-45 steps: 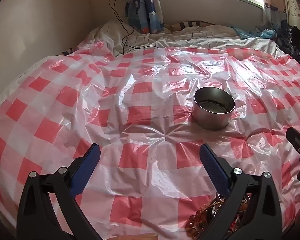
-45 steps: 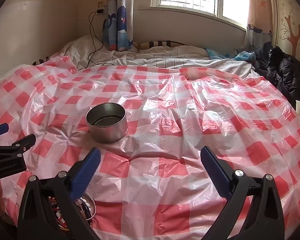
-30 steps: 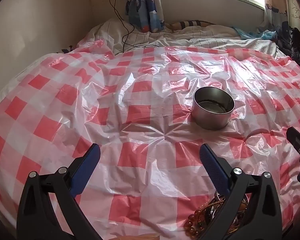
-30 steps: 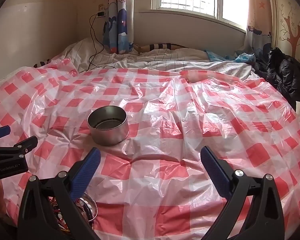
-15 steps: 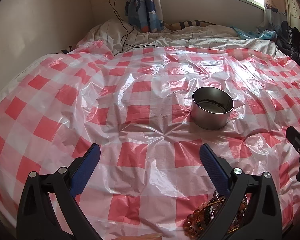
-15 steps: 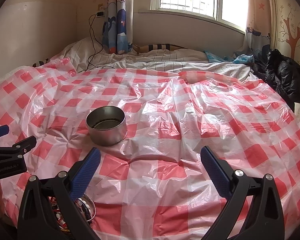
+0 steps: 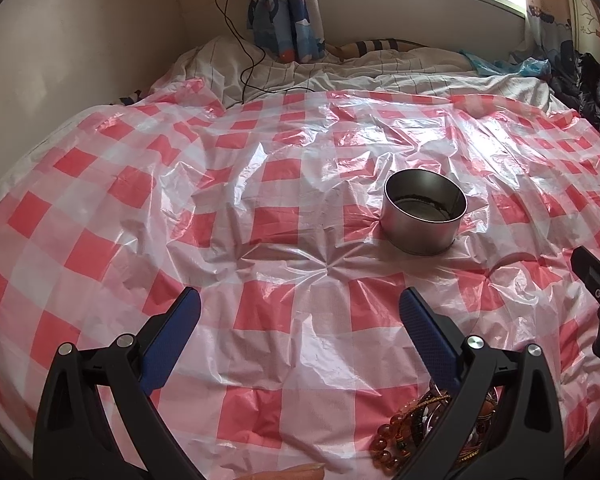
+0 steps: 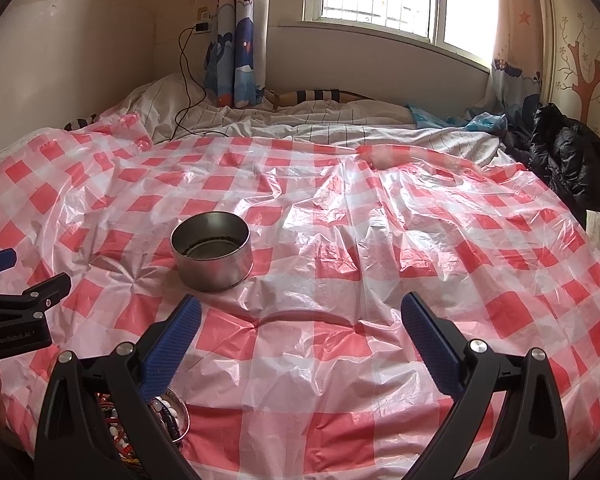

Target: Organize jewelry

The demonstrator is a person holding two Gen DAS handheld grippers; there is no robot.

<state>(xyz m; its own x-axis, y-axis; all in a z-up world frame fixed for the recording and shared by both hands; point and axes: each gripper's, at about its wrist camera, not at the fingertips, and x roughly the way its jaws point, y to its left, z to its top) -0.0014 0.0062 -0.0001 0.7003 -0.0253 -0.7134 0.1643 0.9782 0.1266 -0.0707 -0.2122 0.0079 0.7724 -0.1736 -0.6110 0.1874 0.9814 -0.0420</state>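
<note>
A round metal tin (image 7: 425, 216) (image 8: 211, 256) stands upright on the red-and-white checked plastic sheet (image 7: 284, 184) (image 8: 380, 248), with nothing but a dark rim line inside. A pile of beaded jewelry (image 7: 410, 436) lies at the near edge, partly hidden behind my left gripper's right finger; in the right wrist view it sits in a shallow metal dish (image 8: 172, 412) under my right gripper's left finger. My left gripper (image 7: 298, 316) is open and holds nothing, short of the tin. My right gripper (image 8: 300, 320) is open too, to the right of the tin.
Striped white bedding (image 8: 300, 120) and a black charger cable (image 7: 248, 76) lie at the far end under the window. A black jacket (image 8: 560, 160) is heaped at the right. A wall (image 7: 60, 60) runs along the left. The sheet is crinkled around the tin.
Both views shift only slightly; the tin stays put and both grippers remain open above the sheet.
</note>
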